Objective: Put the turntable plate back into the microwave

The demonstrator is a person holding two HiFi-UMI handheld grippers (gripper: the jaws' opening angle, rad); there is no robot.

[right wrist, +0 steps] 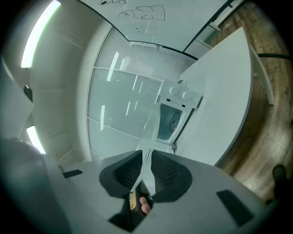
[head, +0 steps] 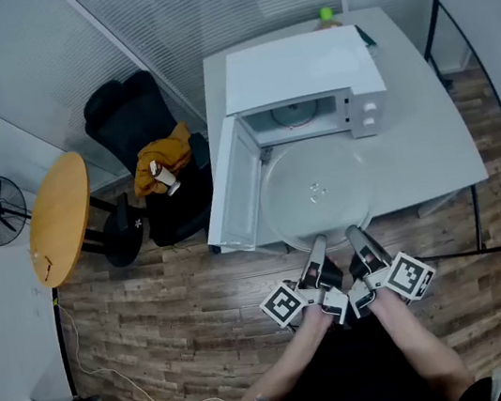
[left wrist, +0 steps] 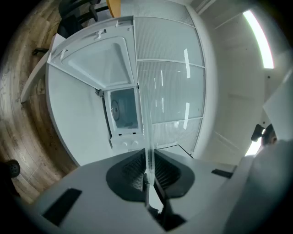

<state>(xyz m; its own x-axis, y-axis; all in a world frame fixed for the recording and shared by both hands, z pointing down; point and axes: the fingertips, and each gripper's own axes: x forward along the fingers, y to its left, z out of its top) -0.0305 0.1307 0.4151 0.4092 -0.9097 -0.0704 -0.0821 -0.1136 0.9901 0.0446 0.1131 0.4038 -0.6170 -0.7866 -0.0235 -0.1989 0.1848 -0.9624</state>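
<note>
Head view: the microwave (head: 308, 90) is standing on a white table (head: 432, 145) with its door (head: 230, 189) swung fully open to its left, so the cavity (head: 299, 118) is facing the person unobstructed. The glass plate (head: 315, 189) is hanging roughly level just in front of the microwave, outside the cavity and over the table. The left gripper (head: 319, 250) and right gripper (head: 359, 238) are pinching the plate's rim at the side farthest from the microwave, close beside each other. That probably leaves the leading edge free to enter the cavity first. A two-point hold also looks sensible for slippery glass that would tip from a single pinch.

Left gripper view: the plate is showing edge-on as a thin clear line running toward the microwave. The ribbed pads (left wrist: 132, 174) are clamping it from both sides, with the jaws nearly together on the thin rim. The gripper is pointing at the open cavity.

Right gripper view: the plate is again edge-on, and the pads (right wrist: 167, 176) are squeezing the rim between them, aimed at the microwave front.

Judgement: this is the carry-in stage; insertion and seating inside the microwave are not yet done.
</note>
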